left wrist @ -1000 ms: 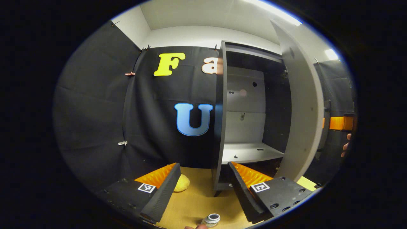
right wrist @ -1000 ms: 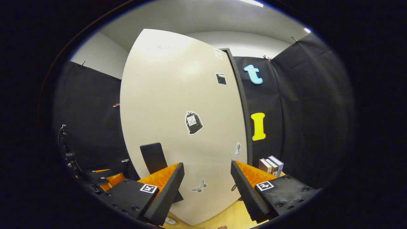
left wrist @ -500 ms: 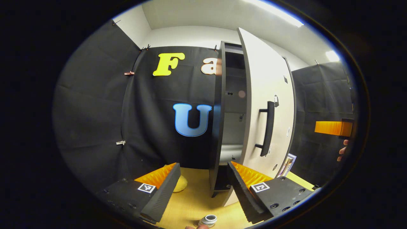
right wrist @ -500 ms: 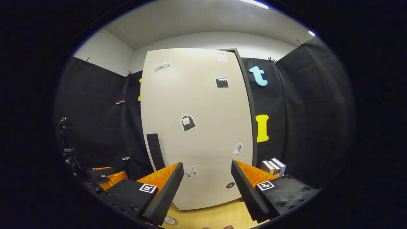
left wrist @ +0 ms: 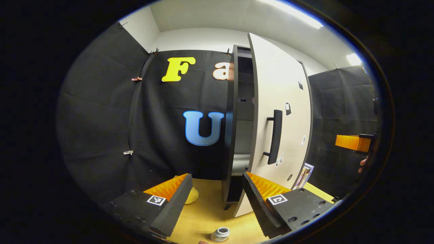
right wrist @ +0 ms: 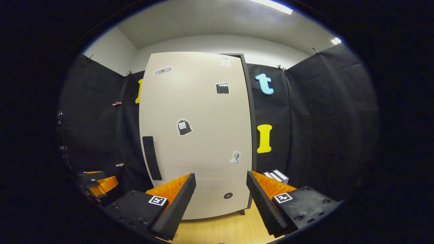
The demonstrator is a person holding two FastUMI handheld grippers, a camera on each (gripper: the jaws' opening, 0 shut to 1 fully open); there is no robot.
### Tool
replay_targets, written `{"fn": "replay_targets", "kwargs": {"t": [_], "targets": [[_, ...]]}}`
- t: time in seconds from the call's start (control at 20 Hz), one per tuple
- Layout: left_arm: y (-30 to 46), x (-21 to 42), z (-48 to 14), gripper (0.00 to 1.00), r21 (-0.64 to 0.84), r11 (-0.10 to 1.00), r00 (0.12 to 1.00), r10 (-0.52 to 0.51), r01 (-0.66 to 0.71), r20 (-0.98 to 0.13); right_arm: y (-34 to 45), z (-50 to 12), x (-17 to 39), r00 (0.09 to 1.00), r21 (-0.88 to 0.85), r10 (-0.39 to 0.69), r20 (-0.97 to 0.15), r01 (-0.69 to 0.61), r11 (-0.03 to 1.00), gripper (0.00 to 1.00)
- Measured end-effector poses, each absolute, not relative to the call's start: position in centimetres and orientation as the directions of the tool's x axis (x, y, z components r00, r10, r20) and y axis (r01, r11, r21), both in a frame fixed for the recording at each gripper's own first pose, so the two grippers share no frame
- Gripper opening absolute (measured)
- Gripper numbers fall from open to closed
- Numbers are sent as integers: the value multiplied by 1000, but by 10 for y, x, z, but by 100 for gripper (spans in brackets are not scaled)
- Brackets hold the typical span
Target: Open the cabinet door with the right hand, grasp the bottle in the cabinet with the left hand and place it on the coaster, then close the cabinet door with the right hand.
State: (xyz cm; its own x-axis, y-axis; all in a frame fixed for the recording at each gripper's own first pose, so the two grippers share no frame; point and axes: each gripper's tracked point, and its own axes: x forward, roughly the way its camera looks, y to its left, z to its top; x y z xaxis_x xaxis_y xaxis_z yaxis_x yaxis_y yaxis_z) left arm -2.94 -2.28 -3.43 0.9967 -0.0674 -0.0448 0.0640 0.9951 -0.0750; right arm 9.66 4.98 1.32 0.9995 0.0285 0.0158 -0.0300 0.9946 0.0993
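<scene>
Left gripper view: cabinet (left wrist: pixel 237 135) ajar, contents seemingly hidden, both tools (left wrist: pixel 217 200) (right wrist: pixel 220 200) spread, empty.

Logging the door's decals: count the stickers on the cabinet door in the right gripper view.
5 on the cabinet door: top left, top right, middle, lower right, bottom. A pale label sits topmost; fingers may hide more.

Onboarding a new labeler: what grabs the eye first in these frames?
The tall cabinet door, pale and dotted with stickers, dominates the right gripper view; in the left gripper view it stands ajar, with a dark gap beside its black handle. On the wooden table, the bottle sits at the bottom edge of the left gripper view, between the left gripper's open fingers. The right gripper hangs open before the door.
</scene>
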Motion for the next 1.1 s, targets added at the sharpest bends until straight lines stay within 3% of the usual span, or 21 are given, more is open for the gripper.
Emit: {"fn": "replay_targets", "kwargs": {"t": [1.1], "targets": [[-28, -33, -15, 93, -47, 997, 998, -58, 57, -8, 48, 15, 90, 999, 72, 6, 38, -9, 997, 98]]}}
